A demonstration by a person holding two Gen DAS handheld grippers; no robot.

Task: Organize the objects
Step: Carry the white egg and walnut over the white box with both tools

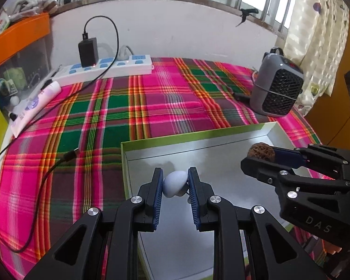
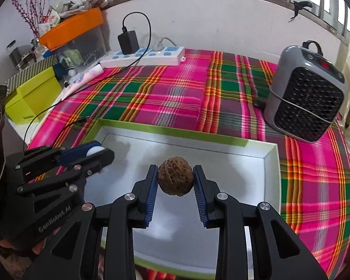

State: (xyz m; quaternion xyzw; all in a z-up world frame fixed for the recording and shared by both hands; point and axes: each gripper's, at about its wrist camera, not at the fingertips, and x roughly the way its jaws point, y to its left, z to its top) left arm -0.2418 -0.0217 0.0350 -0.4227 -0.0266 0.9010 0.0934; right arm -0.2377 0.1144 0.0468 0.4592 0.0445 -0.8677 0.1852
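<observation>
My left gripper point(image 1: 175, 183) is shut on a small pale blue-white rounded object point(image 1: 173, 184) and holds it above the left part of a shallow silver tray with a green rim point(image 1: 198, 140). My right gripper point(image 2: 175, 182) is shut on a brown wrinkled walnut point(image 2: 175, 179) and holds it above the middle of the same tray point(image 2: 170, 129). In the left wrist view the right gripper point(image 1: 261, 155) with the walnut point(image 1: 260, 152) is at the right. In the right wrist view the left gripper point(image 2: 98, 154) with the pale object point(image 2: 94, 151) is at the left.
The tray lies on a pink and green plaid cloth point(image 1: 151, 100). A grey fan heater point(image 2: 308, 93) stands at the right. A white power strip point(image 2: 142, 56) with a black charger point(image 2: 127, 42) and a black cable point(image 1: 46, 175) lie at the back and left. A yellow-green box point(image 2: 32, 98) stands left.
</observation>
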